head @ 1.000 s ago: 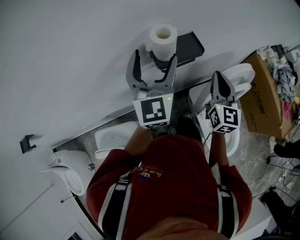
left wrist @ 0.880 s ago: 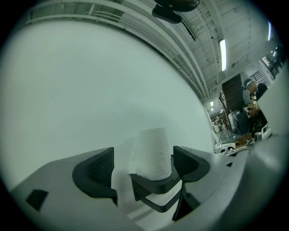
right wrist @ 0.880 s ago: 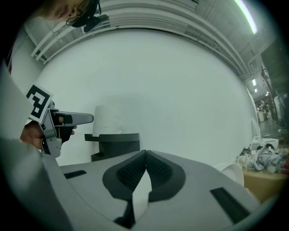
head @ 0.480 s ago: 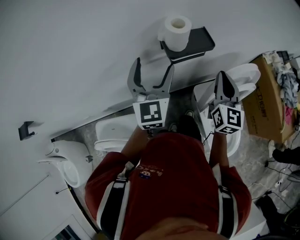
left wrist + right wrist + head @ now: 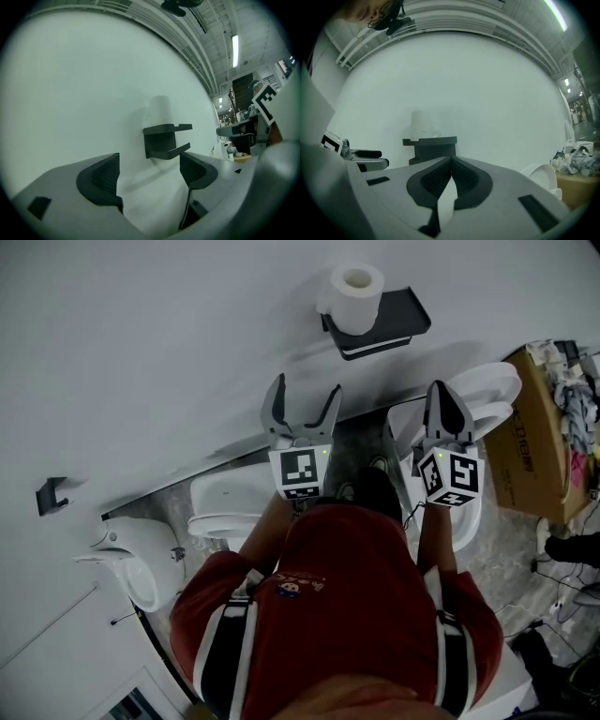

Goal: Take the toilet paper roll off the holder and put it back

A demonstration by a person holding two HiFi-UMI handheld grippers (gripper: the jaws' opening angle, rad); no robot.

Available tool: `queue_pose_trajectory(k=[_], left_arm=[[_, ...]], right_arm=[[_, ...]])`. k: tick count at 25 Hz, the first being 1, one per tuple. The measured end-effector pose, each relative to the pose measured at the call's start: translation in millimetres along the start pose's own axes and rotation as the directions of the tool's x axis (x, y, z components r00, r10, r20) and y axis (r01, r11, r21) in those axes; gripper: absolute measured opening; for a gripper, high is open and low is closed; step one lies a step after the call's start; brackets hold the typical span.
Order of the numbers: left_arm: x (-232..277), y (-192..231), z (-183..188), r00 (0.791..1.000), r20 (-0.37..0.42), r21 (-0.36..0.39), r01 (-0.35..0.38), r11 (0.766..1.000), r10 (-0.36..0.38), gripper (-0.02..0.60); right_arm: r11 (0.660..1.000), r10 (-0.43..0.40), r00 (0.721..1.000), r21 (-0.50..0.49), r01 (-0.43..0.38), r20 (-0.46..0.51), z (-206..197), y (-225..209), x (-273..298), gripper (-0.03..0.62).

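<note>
Short of the far wall (image 5: 141,352), holding left hand-held gripper (image 5: 305,390) wide open and empty, right hand-held gripper (image 5: 442,395) pinched shut on nothing. Probably pre-grab; next, reach for white toilet paper roll (image 5: 356,292) atop black wall holder (image 5: 392,320).

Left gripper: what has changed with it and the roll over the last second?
The left gripper has pulled back from the roll toward the person. A second ago its open jaws stood on either side of the roll's base; now they are open, empty and well clear. The roll stands upright on the holder as before. The right gripper stayed shut and in place.
</note>
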State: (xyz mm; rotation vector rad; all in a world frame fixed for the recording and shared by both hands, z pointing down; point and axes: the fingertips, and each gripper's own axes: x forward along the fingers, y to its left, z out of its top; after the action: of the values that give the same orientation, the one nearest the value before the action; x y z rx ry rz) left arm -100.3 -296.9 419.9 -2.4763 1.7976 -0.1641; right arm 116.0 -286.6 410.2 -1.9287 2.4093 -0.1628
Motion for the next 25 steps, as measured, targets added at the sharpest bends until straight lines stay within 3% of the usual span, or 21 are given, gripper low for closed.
queue_pose_trajectory(k=[9,13,16,21,25], left_arm=[[0,-2,0,1.0,-0.005,-0.002,0.005,1.0,-0.005,0.4],[-1,-4,3,1.0,0.011,-0.007,-0.005,1.0,0.005,0.332],[0,-5,6,1.0,0.023,-0.02,-0.005,1.0,0.006,0.248],[1,-4,9,1.0,0.02,-0.071,0.007,0.997,-0.005,0.018],[2,-7,13,0.999,0.032,-0.087,0.023,0.996,-0.021,0.018]], right_arm=[[1.0,-0.002,1.0,0.002,0.002,-0.003,-1,-2,-6,0.009],[1.0,-0.006,1.0,0.004,0.006,-0.001,-1,-5,-8,0.009],[1.0,-0.014,1.0,0.004,0.014,0.0,0,-8,-9,0.009],[1.0,-0.012,1.0,0.001,0.012,0.005,1,-6,-10,0.009],[1.0,-0.016,1.0,-0.006,0.016,0.006,3,-8,-13,0.009]])
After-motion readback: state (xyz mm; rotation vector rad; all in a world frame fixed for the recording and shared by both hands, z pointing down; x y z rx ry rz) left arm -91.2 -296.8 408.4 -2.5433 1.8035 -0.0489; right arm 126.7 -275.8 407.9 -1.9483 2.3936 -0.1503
